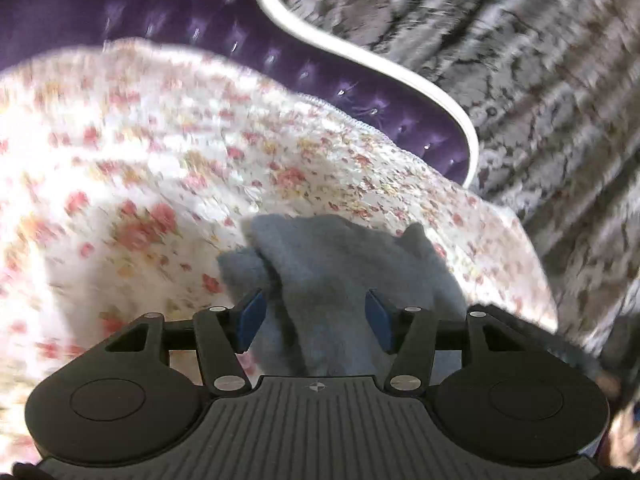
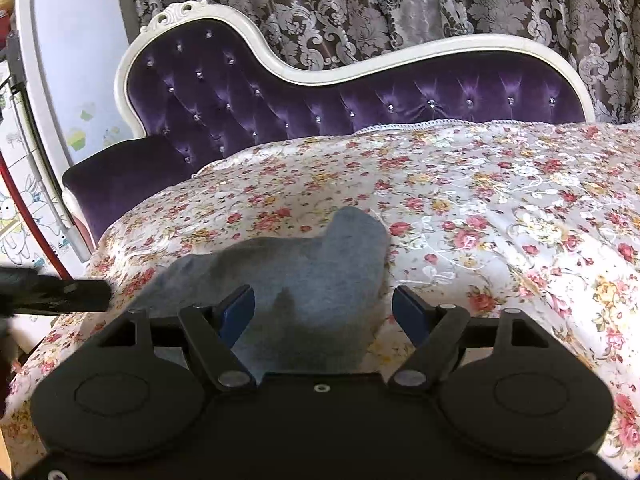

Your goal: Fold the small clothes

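A small grey-blue knit garment (image 2: 304, 272) lies on the floral cover (image 2: 480, 208) of a couch. In the right wrist view my right gripper (image 2: 324, 312) is open just above its near edge, fingers on either side of the cloth. In the left wrist view, which is motion-blurred, the same garment (image 1: 332, 276) looks bunched and rumpled between the open fingers of my left gripper (image 1: 316, 318). The fingers do not pinch it. The left gripper's body shows as a dark blurred shape (image 2: 52, 290) at the left edge of the right wrist view.
The couch has a purple tufted back (image 2: 280, 96) with a white carved frame (image 2: 400, 60). A patterned grey curtain (image 2: 360, 4) hangs behind. A white wall panel (image 2: 68, 60) with stickers stands to the left. The floral cover stretches wide to the right.
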`<state>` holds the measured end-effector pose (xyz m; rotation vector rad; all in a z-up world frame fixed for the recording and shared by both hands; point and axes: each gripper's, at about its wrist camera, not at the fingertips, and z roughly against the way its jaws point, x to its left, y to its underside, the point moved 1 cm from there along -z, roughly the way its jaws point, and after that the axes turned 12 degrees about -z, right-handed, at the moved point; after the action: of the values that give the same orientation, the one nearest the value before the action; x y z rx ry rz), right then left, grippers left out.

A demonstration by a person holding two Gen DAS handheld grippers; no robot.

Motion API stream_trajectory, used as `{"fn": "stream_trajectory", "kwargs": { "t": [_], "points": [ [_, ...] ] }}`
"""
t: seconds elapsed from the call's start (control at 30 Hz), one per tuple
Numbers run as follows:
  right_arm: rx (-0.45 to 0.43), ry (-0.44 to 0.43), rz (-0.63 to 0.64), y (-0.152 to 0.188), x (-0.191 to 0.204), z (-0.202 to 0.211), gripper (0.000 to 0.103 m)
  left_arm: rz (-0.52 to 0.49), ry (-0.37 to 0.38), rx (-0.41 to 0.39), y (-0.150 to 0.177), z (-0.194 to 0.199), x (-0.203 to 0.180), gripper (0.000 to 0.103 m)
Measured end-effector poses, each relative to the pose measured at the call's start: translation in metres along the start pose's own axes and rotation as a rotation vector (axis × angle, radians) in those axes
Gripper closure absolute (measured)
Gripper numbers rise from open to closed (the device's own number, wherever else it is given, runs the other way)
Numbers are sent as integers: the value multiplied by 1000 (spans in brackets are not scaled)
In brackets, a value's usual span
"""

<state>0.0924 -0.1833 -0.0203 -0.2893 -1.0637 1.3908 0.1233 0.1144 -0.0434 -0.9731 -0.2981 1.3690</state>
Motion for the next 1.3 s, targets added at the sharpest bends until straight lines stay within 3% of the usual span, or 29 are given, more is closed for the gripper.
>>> {"fn": "stream_trajectory", "kwargs": {
  "t": [0.17, 0.2, 0.23, 0.5, 0.7, 0.87, 0.97, 1.07, 1.13, 1.2, 1.3],
  "points": [
    [-21, 13, 68, 3, 9, 2, 24, 104, 55, 47, -2, -39, 11, 52],
    [-21, 12, 76, 3, 11, 2, 24, 121, 64, 60, 0, -46, 13, 64],
    [-21, 10, 84, 1, 13, 1, 24, 140, 65, 53, 3, -50, 15, 83],
    [4, 51, 111, -25, 8, -39, 22, 160, -63, -16, 30, -31, 22, 87],
    [128, 244, 52, -32, -33, -103, 23, 105, -106, -5, 35, -27, 21, 87],
    [107, 238, -42, -33, -53, -97, 18, 37, -135, 4, 31, -27, 13, 87],
    [33, 217, -33, -37, -50, -75, 17, -23, -184, -22, 28, -17, 4, 73],
    [-52, 176, -35, -41, -44, -41, 5, -71, -207, -60, 25, -1, -7, 42],
    [-112, 158, -23, -41, -35, -19, 0, -118, -239, -76, 25, 9, -17, 9],
    [-142, 143, -9, -39, -27, -2, 0, -160, -273, -81, 24, 16, -28, 3],
    [-132, 155, 11, -33, -14, 14, 0, -176, -291, -95, 24, 26, -42, 2]
  ]
}}
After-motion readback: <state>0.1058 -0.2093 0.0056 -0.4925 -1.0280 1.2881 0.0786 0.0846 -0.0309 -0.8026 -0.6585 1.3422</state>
